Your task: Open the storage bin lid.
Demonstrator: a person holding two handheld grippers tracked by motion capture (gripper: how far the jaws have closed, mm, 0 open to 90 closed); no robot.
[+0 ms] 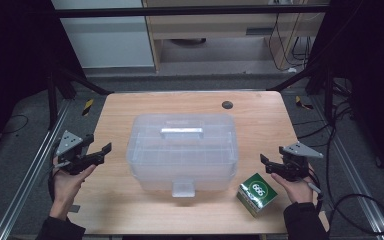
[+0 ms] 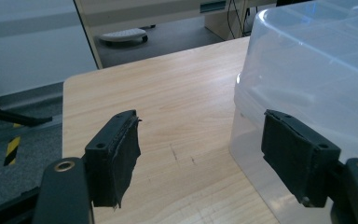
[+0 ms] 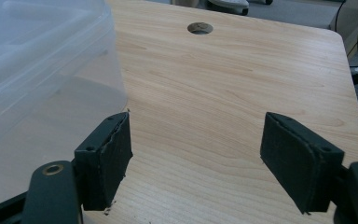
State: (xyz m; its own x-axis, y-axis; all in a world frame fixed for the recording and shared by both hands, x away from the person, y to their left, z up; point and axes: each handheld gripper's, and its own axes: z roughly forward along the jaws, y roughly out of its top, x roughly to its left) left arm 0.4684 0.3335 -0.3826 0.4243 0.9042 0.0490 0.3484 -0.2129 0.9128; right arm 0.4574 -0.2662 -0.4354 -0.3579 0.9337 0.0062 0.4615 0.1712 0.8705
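Tongs: left tongs and right tongs gaping, nothing held | lidded clear box: contents unclear | green carton beside

My left hand comes in at the lower left of the high view, holding the left gripper level, aimed toward the frame's middle. Its fingers stand wide apart with nothing between them. My right hand at the lower right holds the right gripper aimed leftward, its fingers spread and empty too.
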